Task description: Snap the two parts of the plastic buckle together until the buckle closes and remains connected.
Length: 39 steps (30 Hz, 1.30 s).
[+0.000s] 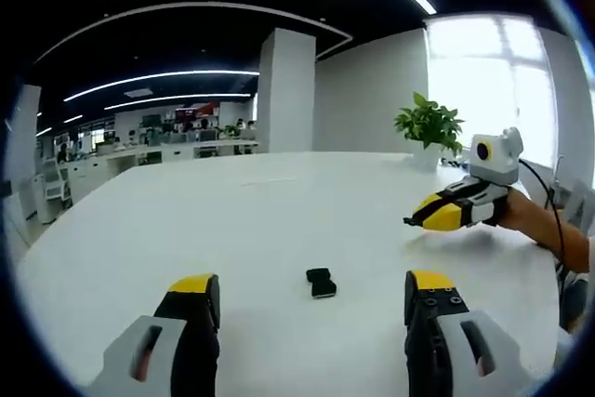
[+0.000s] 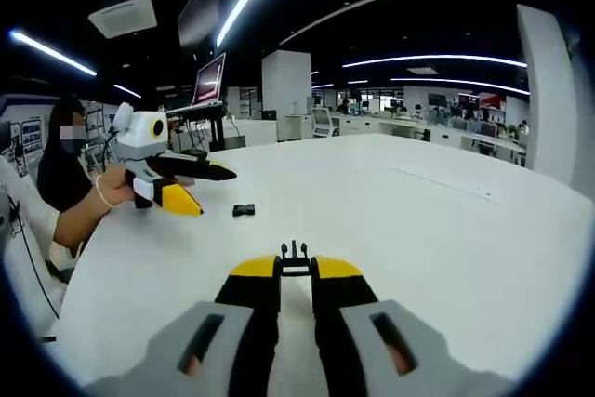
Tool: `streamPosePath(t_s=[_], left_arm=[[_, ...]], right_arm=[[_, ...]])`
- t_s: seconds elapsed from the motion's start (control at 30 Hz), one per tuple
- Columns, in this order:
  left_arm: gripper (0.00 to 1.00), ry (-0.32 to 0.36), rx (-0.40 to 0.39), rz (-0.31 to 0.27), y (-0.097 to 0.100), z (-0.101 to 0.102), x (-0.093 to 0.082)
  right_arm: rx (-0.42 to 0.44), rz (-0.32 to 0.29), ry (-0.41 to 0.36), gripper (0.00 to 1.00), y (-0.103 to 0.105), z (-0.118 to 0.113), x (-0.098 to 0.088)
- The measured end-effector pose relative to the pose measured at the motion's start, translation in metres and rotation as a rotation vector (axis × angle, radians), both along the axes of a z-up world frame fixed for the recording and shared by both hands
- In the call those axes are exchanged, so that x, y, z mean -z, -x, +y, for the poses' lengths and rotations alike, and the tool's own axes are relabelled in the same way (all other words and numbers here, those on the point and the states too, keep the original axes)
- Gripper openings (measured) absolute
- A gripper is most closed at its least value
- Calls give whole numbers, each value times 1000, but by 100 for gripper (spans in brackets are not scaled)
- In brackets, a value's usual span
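Your left gripper (image 1: 311,297) is hovering with jaws spread wide; your right gripper (image 2: 296,267) is pinching, jaws nearly closed.

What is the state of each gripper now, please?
Left gripper: open, holding nothing; the socket half lies on the table ahead of it.
Right gripper: shut on the pronged half.
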State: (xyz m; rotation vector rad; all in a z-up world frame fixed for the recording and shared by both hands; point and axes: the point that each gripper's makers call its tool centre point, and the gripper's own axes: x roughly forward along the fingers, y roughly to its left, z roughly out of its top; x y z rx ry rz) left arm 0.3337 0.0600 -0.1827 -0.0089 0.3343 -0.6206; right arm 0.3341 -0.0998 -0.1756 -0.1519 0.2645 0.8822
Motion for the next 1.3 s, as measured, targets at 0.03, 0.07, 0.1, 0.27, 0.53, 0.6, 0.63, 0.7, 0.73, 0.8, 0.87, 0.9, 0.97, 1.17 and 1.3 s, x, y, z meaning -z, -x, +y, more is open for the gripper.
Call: streamPosePath(t_s=[0.03,0.07,0.1,0.27,0.53,0.6,0.63,0.7,0.73,0.8,0.87,0.9,0.97,1.17,1.3], left_arm=[[83,1,-5,1,-1,0,0],[83,0,-7,2,-2,0,0],[83,-4,-7,5,-3,0,1],[80,-34,-5,10,-5,-3,4],[77,-54,5,20,-11,-6,9],[75,-62,6,21,-12,-5,10],[73,-64,8,20,-13,-6,10],[71,-65,16,20,-14,-7,11],[70,-62,18,24,-14,-7,11],[69,-57,24,28,-13,-10,12],[67,-57,30,30,-13,-12,13],[64,-62,33,33,-12,-12,14],[60,-78,32,33,-12,-13,16],[57,-122,41,41,-10,-16,23],[51,-124,40,35,-11,-15,21]], right_arm=[[0,0,0,12,0,0,0],[1,0,2,12,0,0,0],[1,1,3,12,0,0,1],[3,1,5,12,0,-1,1],[3,4,10,12,0,-2,2],[3,4,9,12,0,-2,2],[3,4,9,12,0,-2,2],[2,5,10,12,0,-2,3],[2,5,10,12,0,-2,3],[3,7,12,12,0,-3,4],[5,9,13,12,0,-3,5],[6,10,14,12,0,-3,5],[5,12,14,12,0,-3,6],[2,17,21,12,0,-2,8],[2,17,22,12,0,-2,8]])
